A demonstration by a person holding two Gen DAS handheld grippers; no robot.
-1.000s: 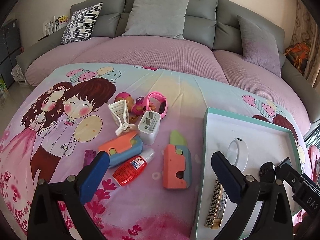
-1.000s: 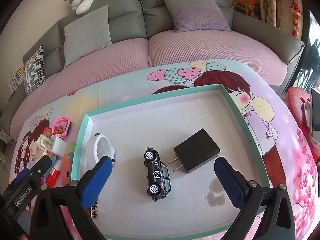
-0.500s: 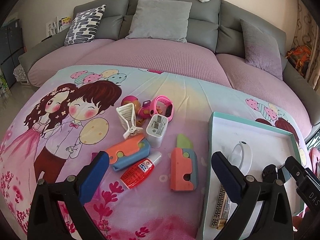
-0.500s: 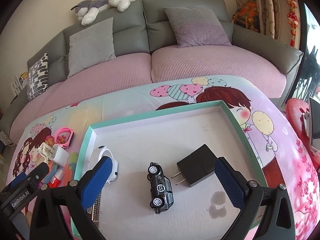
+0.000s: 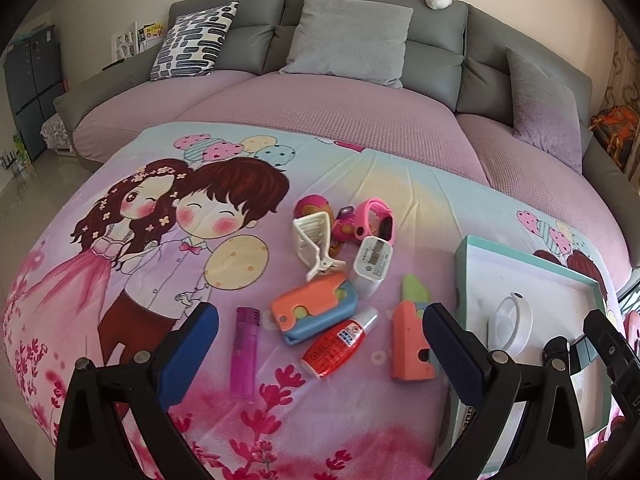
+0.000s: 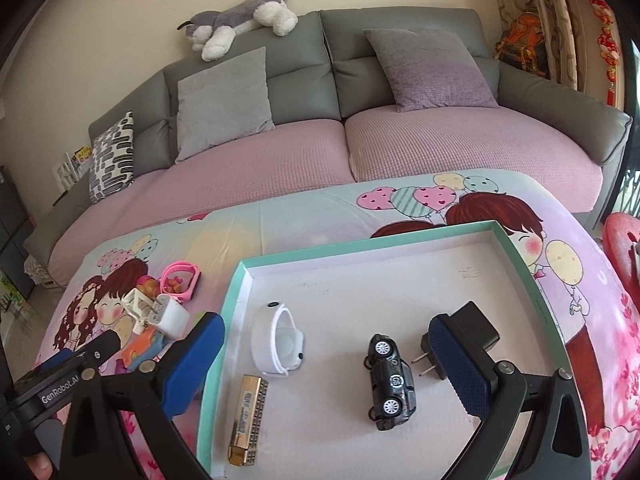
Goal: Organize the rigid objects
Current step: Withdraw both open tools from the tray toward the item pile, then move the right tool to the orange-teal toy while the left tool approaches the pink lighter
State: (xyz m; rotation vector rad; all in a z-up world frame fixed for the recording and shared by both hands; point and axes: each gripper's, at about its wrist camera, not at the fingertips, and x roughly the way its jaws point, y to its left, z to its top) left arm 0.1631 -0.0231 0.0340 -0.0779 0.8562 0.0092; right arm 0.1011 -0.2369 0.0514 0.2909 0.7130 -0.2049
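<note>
In the left wrist view my left gripper (image 5: 320, 354) is open and empty above loose items on the printed sheet: a purple lighter (image 5: 244, 350), a red glue bottle (image 5: 338, 342), an orange-blue toy knife (image 5: 314, 312), a second orange toy knife (image 5: 410, 344), a white charger (image 5: 370, 266), a white hair clip (image 5: 314, 242) and a pink watch (image 5: 378, 222). In the right wrist view my right gripper (image 6: 326, 364) is open and empty over the teal-rimmed tray (image 6: 360, 248), which holds a white band (image 6: 278, 340), a gold harmonica (image 6: 248, 420), a black toy car (image 6: 390, 380) and a black plug (image 6: 468, 332).
A grey sofa with pink seat covers (image 5: 340, 104) and cushions stands behind the sheet. A plush dog (image 6: 244, 20) lies on its back. The tray's left rim (image 5: 460, 280) lies just right of the loose items. The left gripper's body (image 6: 60, 376) shows at the right view's lower left.
Both grippers have drawn back and tilted up. The purple lighter has come into the left view. The harmonica now shows fully in the right view. No object has moved.
</note>
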